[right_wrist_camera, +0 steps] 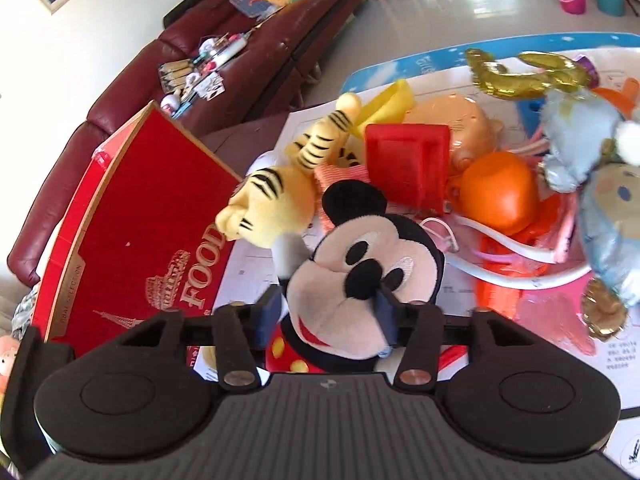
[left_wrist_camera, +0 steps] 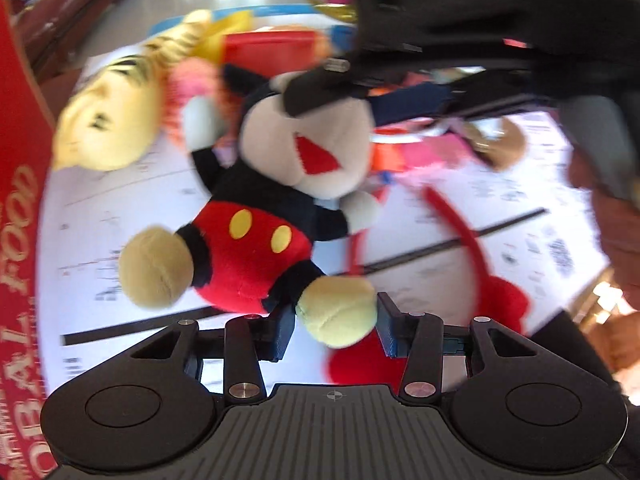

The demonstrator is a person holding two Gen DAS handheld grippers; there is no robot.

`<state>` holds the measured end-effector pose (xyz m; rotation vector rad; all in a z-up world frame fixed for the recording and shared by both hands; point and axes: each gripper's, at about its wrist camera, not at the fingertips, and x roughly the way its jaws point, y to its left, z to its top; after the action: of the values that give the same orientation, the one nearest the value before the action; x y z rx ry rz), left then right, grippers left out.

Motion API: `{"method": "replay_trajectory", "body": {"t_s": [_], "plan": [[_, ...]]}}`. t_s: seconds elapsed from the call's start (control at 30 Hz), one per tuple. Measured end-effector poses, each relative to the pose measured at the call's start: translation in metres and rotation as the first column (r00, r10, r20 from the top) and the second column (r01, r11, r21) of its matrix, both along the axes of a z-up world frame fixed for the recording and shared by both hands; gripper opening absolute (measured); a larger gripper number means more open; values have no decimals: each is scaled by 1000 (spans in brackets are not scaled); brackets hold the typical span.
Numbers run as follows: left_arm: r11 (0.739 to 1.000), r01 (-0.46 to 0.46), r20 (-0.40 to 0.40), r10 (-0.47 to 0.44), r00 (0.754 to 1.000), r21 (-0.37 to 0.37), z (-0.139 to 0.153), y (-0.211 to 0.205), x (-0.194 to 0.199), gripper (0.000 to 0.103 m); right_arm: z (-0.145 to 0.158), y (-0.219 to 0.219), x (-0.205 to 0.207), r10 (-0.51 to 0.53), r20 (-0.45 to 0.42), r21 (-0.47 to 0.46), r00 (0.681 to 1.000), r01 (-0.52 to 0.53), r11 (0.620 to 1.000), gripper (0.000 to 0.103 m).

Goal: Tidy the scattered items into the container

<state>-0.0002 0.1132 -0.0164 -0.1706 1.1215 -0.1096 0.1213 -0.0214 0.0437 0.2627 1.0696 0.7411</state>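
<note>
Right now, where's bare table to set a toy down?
Bare paper-covered table shows between the red box and the mouse plush, running toward the near edge. Behind the plush it is crowded: tiger plush, red block, orange cup, blue doll.

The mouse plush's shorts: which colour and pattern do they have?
The mouse plush has red shorts with yellow oval buttons, clearest in the left wrist view.
</note>
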Motion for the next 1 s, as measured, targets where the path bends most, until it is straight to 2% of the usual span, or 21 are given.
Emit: {"method": "replay_trajectory", "body": {"t_s": [0.03,0.07,0.2,0.33,0.37,0.47,0.67,0.87,1.0], "plan": [[1000,17,3,-17,1000,3,2,-7,-2,46,-1,-1,0,-6,-2,3,1000,6,1000,63],[999,31,9,-31,999,13,5,-11,-5,53,-2,-3,0,-12,-7,1,1000,12,1000,64],[997,48,70,-52,996,60,27,-11,-21,57,-11,-16,0,-54,-63,-26,997,52,998,69],[993,-18,131,3,991,116,50,11,-30,64,-23,-30,-2,-92,-120,-34,989,89,995,69],[989,-44,141,25,990,139,53,16,-30,68,-26,-32,-4,-100,-130,-31,986,96,995,69],[969,-91,147,58,987,228,56,22,-22,69,-33,-36,-8,-107,-151,-15,983,106,994,65],[955,-183,137,154,979,232,50,49,18,66,-35,-38,-18,-107,-140,-23,984,105,994,58],[965,-119,116,94,989,233,39,45,49,68,-50,-41,-26,-105,-202,-43,974,98,994,58],[970,-116,89,99,991,212,28,44,68,70,-62,-39,-29,-97,-232,-50,968,88,995,57]]}}
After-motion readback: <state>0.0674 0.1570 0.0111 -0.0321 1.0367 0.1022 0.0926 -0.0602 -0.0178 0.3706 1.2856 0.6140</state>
